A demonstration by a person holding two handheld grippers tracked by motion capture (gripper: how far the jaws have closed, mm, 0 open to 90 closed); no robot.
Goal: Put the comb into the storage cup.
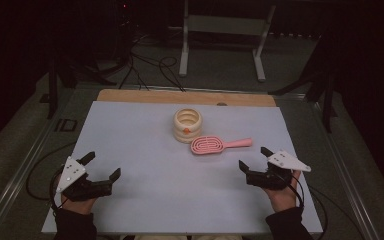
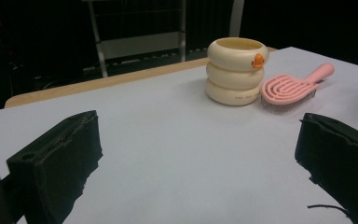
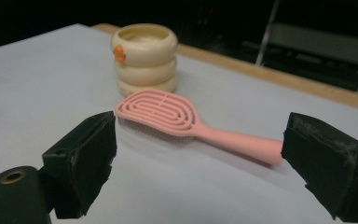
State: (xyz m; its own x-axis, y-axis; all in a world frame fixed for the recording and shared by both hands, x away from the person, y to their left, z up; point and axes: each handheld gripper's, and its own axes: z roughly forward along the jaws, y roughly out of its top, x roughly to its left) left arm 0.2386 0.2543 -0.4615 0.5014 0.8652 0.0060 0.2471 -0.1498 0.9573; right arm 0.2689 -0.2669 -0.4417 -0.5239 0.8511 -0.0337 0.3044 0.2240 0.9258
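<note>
Pink hairbrush (image 1: 220, 144) lies bristles-down on the table (image 1: 145, 200) toward its far right, beside a cream ringed cup (image 1: 187, 125). Both the right gripper (image 1: 254, 159) and the left gripper (image 1: 102, 164) stand released, empty; any placing looks finished.

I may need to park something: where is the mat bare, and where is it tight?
Bare: the mat between left gripper and right gripper, plus everything left of the cream ringed cup. Tight: the pink hairbrush lies right against the cup.
</note>
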